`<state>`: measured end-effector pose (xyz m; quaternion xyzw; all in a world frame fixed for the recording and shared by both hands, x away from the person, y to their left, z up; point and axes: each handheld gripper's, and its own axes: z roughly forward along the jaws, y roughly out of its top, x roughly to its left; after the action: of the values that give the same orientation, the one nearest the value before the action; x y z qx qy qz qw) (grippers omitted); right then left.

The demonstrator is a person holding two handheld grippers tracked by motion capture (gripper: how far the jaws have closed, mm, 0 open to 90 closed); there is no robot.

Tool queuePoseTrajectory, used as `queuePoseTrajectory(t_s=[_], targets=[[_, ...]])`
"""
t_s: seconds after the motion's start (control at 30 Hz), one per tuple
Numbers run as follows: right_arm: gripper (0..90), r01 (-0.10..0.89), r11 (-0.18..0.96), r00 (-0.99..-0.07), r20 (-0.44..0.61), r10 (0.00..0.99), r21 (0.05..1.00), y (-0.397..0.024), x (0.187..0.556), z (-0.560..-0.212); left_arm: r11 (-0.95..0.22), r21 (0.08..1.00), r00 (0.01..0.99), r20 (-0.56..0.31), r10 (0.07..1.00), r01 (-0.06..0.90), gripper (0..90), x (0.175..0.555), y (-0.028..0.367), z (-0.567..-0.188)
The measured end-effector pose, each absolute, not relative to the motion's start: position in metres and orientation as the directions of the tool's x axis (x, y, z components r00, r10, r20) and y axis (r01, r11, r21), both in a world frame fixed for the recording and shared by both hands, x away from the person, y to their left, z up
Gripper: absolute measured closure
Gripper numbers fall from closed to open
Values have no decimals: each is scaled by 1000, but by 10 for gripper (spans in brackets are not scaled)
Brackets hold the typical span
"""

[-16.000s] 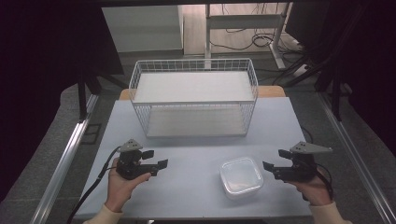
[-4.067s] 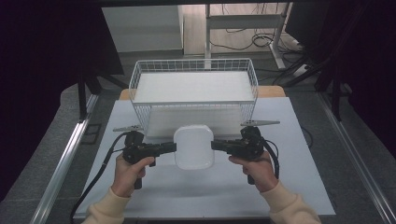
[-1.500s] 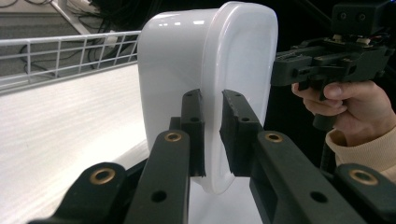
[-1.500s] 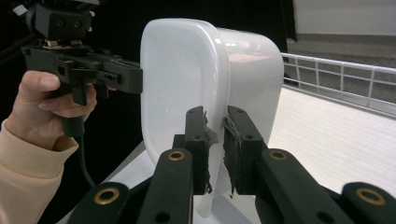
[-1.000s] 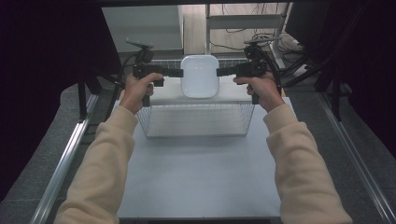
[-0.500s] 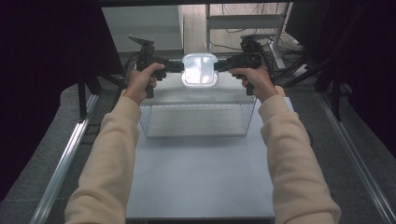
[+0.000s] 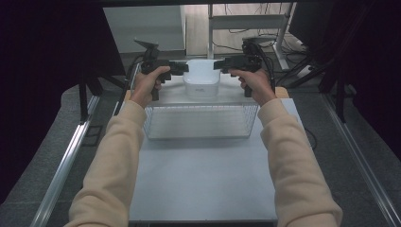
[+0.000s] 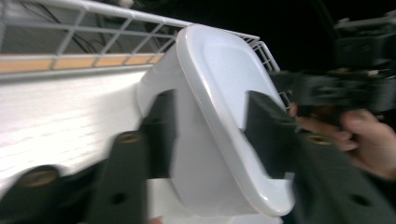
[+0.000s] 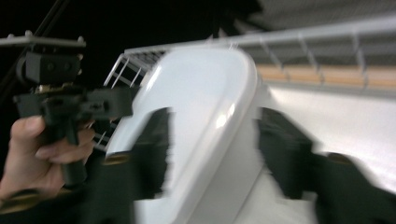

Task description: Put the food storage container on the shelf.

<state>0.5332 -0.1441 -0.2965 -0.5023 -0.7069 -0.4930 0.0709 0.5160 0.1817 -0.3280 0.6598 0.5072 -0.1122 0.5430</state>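
White lidded tub (image 7: 201, 78) seemingly rests inside wire basket (image 7: 201, 121).

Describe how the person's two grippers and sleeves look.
Both the left gripper and the right gripper are black pistol-grip tools with two flat black jaws showing brass-coloured screw heads. A dark cable trails from each. The person wears cream long sleeves.

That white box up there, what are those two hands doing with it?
A person has a hand-held gripper on each side of the white box, over the far end of the wire basket. The left hand-held gripper and right hand-held gripper have just been opening, with the box between their jaws, so they seem to be letting it go.
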Motion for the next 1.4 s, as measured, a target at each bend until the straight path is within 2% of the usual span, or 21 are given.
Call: queuePoseTrajectory(t_s=[0.1,0.27,0.47,0.53,0.87,1.1,1.23,1.27,1.4], targets=[[313,732,21,-536,558,633,681,-144,523,-289,91,676,512,-633,581,732,363,499,184,-318],[275,664,73,-610,482,629,744,-147,504,-281,105,707,527,-609,593,700,311,480,193,-310],[259,584,142,-684,390,616,799,-162,479,-280,97,744,546,-566,618,661,329,457,204,-315],[258,573,153,-686,369,628,805,-166,476,-282,102,745,547,-568,615,660,329,455,205,-316],[258,529,180,-714,321,623,829,-179,448,-288,34,810,585,-451,674,585,325,409,211,-318],[261,455,233,-747,226,626,860,-196,402,-302,-16,840,603,-376,703,542,315,354,213,-341],[262,423,250,-757,188,625,871,-204,384,-312,-42,844,608,-350,713,535,314,335,211,-356],[262,401,261,-766,165,621,878,-211,368,-325,-59,847,610,-330,720,528,310,324,209,-367],[262,389,273,-778,155,609,880,-220,349,-347,-84,846,612,-308,728,526,300,305,206,-389]])
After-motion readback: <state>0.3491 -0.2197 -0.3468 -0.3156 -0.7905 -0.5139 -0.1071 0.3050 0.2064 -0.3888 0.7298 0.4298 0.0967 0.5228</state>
